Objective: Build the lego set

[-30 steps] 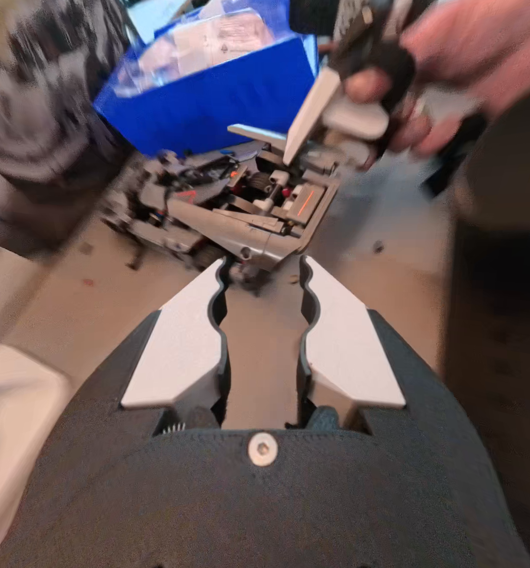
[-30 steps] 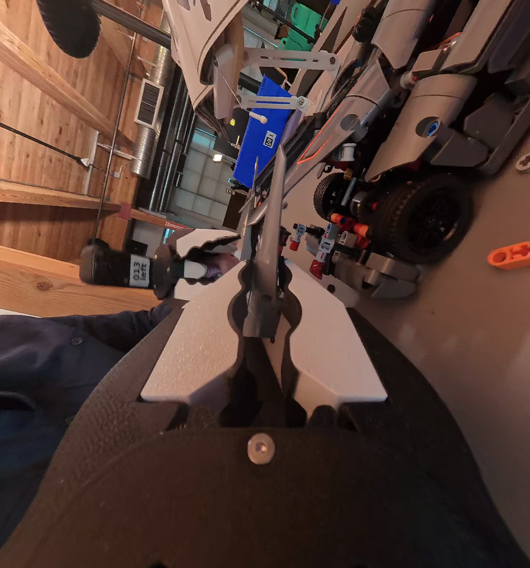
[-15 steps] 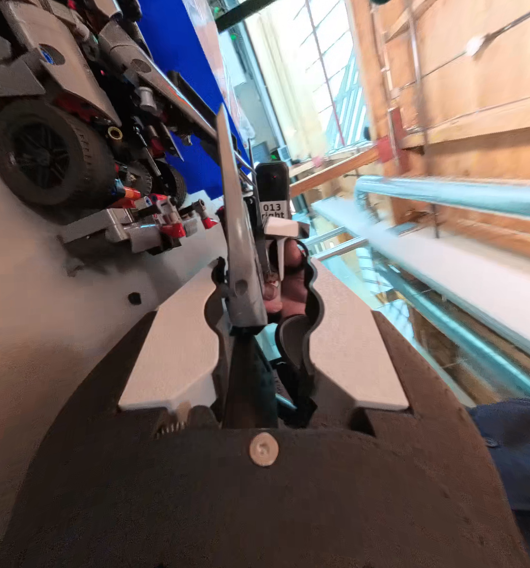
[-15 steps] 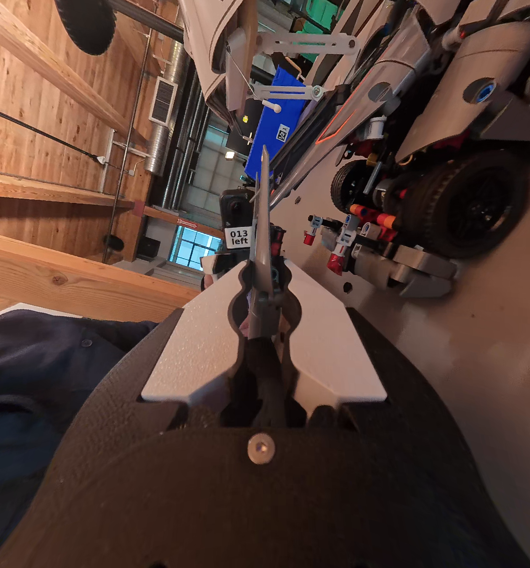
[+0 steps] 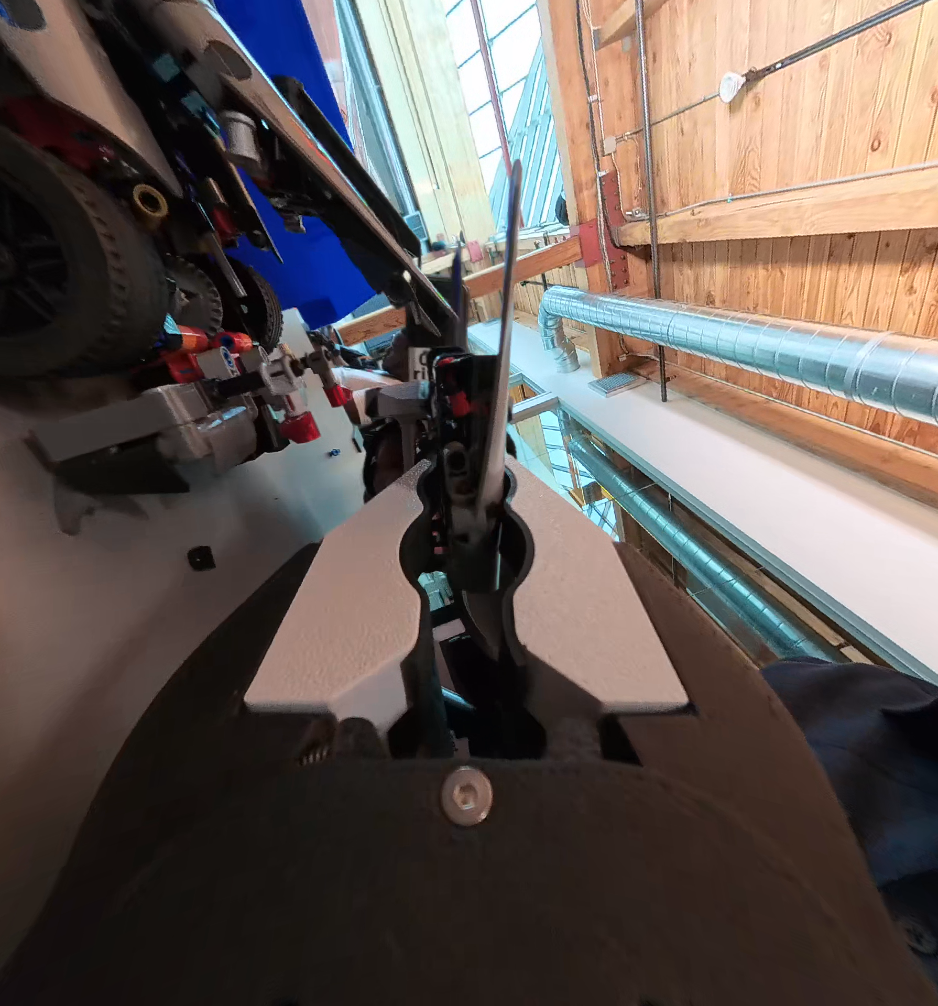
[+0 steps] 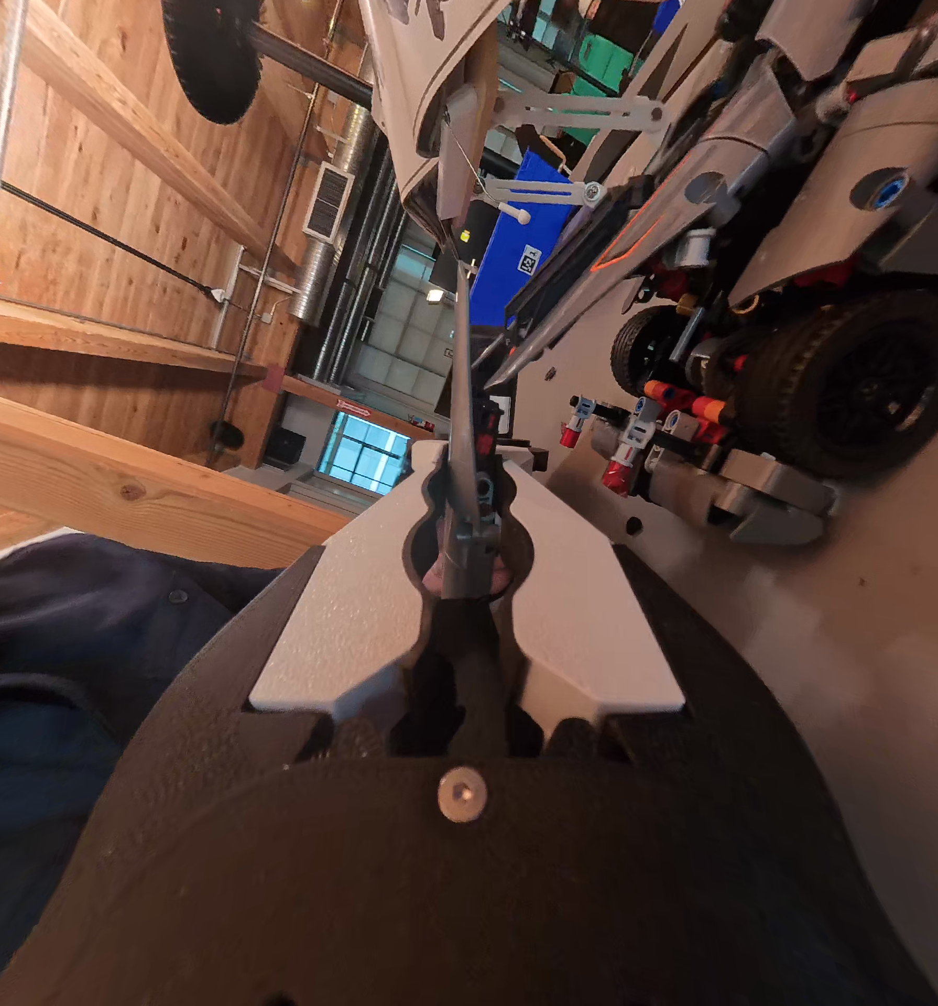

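Observation:
A thin grey Lego panel piece with black and red parts on it is held edge-on between my two grippers, which face each other. My left gripper (image 5: 467,473) is shut on one end of the panel piece (image 5: 502,326). My right gripper (image 6: 469,462) is shut on the other end of the panel piece (image 6: 462,381). The partly built grey Lego car (image 5: 75,272) with black wheels stands on the table beside them, at the upper left in the left wrist view. In the right wrist view the car (image 6: 837,337) is at the right.
Both views are rolled sideways, so the grey table (image 5: 75,680) runs up one side, on the right in the right wrist view (image 6: 837,735). A blue bin (image 5: 303,245) stands behind the car. A small black pin (image 5: 201,558) lies near the car. Less than 4 cm separates the two grippers' tips.
My left gripper swung from above the car to lie sideways facing the right gripper, then closed on the panel piece. The right gripper kept its grip and moved closer in.

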Demonstrator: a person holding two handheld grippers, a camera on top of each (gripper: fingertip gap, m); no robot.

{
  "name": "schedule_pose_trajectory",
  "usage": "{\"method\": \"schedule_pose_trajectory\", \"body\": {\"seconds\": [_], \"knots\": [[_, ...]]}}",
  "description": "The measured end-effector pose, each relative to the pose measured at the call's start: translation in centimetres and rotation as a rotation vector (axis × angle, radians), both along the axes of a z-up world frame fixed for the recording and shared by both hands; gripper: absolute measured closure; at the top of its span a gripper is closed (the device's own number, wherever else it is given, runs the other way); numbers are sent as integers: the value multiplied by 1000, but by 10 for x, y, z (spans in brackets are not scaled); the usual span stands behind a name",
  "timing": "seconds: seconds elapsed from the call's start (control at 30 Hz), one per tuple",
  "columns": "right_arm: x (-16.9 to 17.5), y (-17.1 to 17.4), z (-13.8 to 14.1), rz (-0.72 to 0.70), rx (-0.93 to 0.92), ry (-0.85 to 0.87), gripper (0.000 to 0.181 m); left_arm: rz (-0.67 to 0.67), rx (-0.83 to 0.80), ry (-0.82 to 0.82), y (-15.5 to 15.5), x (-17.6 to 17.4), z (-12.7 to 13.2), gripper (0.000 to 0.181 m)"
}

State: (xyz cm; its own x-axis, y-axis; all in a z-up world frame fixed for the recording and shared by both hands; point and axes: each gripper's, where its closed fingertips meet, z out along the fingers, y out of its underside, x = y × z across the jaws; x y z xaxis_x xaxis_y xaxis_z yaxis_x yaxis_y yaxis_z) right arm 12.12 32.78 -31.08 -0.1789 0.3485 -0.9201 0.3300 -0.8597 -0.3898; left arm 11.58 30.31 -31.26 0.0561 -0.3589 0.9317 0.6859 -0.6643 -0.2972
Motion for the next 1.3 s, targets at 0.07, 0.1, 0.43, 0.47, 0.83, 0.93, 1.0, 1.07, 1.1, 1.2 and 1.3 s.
{"method": "schedule_pose_trajectory", "body": {"seconds": [0.07,0.1,0.43,0.47,0.83,0.93,1.0,1.07,1.1,1.2,1.3], "knots": [[2,-1,3,-6,52,-6,161,-1,6,18,0,-3,-2,168],[4,0,6,-9,63,1,158,-2,9,27,0,-4,-3,168],[7,-10,15,50,180,10,167,-56,112,65,-7,6,8,165],[7,-11,17,47,197,24,167,-65,114,44,-8,6,9,163],[4,-12,20,14,218,54,168,-148,117,-189,-15,7,21,145],[6,-16,19,33,187,62,168,-139,128,-175,-14,5,22,152],[7,-17,18,47,173,60,168,-131,122,-160,-13,5,20,155],[8,-18,17,49,168,56,167,-127,125,-137,-13,5,18,157],[9,-19,17,51,172,52,167,-122,124,-120,-13,5,16,159],[11,-22,20,62,200,43,167,-118,147,-79,-14,6,19,160],[10,-26,25,76,243,37,168,-112,172,-61,-15,4,27,159]]}}
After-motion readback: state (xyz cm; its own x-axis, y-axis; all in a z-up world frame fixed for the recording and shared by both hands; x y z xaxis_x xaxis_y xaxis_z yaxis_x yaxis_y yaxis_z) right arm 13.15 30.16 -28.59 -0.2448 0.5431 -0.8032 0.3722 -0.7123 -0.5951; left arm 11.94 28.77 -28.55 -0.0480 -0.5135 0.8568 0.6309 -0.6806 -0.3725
